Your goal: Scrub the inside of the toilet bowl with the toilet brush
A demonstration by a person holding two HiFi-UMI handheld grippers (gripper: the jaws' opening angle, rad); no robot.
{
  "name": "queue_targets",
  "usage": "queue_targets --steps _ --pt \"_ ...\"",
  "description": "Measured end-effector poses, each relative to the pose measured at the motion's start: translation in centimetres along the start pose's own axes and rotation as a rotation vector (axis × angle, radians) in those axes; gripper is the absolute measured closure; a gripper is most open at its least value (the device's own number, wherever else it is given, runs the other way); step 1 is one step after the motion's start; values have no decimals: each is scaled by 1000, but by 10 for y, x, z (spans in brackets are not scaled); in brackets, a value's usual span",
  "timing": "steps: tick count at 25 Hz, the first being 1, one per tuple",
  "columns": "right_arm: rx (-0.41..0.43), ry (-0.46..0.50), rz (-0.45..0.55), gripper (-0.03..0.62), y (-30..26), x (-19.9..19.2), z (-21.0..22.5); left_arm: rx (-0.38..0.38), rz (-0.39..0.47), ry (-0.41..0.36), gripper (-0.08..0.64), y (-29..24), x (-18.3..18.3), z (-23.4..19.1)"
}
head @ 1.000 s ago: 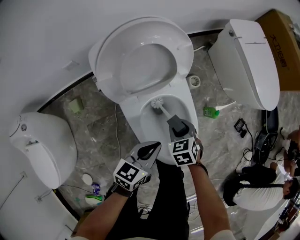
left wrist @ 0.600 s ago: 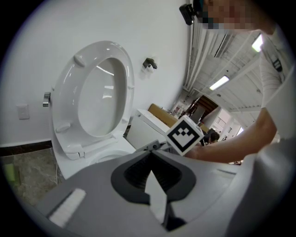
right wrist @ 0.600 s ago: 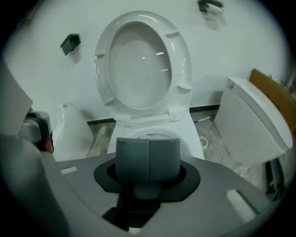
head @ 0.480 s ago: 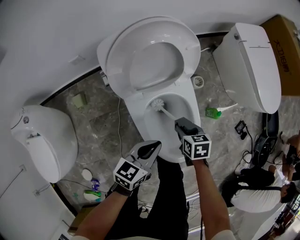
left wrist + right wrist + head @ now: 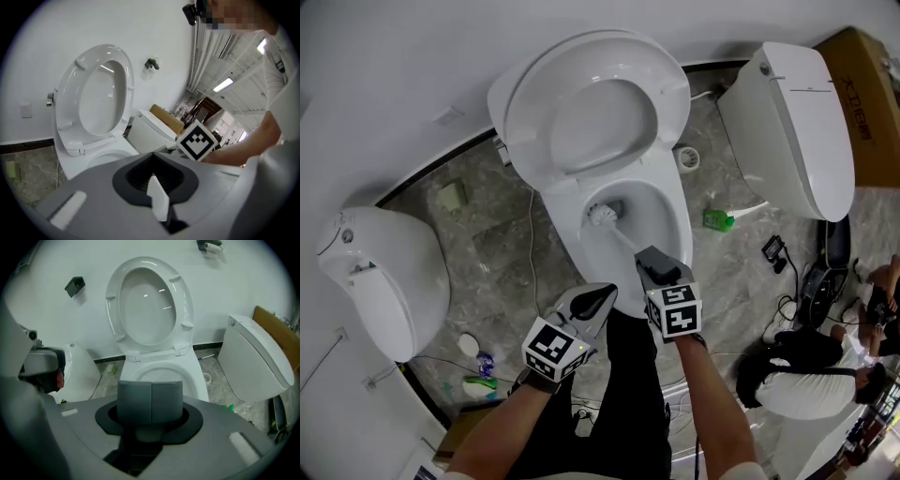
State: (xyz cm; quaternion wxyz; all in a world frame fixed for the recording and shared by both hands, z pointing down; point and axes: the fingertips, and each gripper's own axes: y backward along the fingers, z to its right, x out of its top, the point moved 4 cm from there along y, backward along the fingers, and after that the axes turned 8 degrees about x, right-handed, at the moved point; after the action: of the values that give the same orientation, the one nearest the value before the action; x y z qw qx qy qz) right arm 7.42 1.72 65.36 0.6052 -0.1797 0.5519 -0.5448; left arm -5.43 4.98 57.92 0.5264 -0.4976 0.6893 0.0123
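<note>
The white toilet bowl [image 5: 675, 221] stands at centre with its seat and lid [image 5: 591, 108] raised against the wall. A toilet brush has its white head [image 5: 602, 214] down inside the bowl, on the left side near the bottom. Its handle slants back to my right gripper [image 5: 652, 266], which is shut on it above the bowl's front rim. In the right gripper view the jaws [image 5: 151, 401] are pressed together, the handle is hidden behind them, and the bowl [image 5: 161, 375] lies just beyond. My left gripper [image 5: 589, 306] hovers at the bowl's front left edge, shut and holding nothing [image 5: 157, 197].
Another toilet [image 5: 792, 122] stands at the right and a third [image 5: 384, 277] at the left. A green bottle [image 5: 719, 220], a floor drain [image 5: 685, 157], cables [image 5: 783, 253] and small bottles [image 5: 478, 370] lie on the marble floor. A person [image 5: 806, 375] crouches at lower right beside a cardboard box [image 5: 862, 84].
The brush head has swept leftward and lower inside the bowl. My right gripper swung right, then back left with the handle. The left gripper has stayed where it was.
</note>
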Motion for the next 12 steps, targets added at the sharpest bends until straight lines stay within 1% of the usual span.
queue_targets --steps 5,8,12 --pt "-16 41 -33 426 -14 -30 -11 9 -2 0 557 -3 -9 -7" --pt "-38 52 -34 426 -30 -42 -9 11 -5 -2 557 -8 -19 -13" --pt "-36 82 -29 426 -55 -54 -8 12 -8 -1 557 -17 -33 -21"
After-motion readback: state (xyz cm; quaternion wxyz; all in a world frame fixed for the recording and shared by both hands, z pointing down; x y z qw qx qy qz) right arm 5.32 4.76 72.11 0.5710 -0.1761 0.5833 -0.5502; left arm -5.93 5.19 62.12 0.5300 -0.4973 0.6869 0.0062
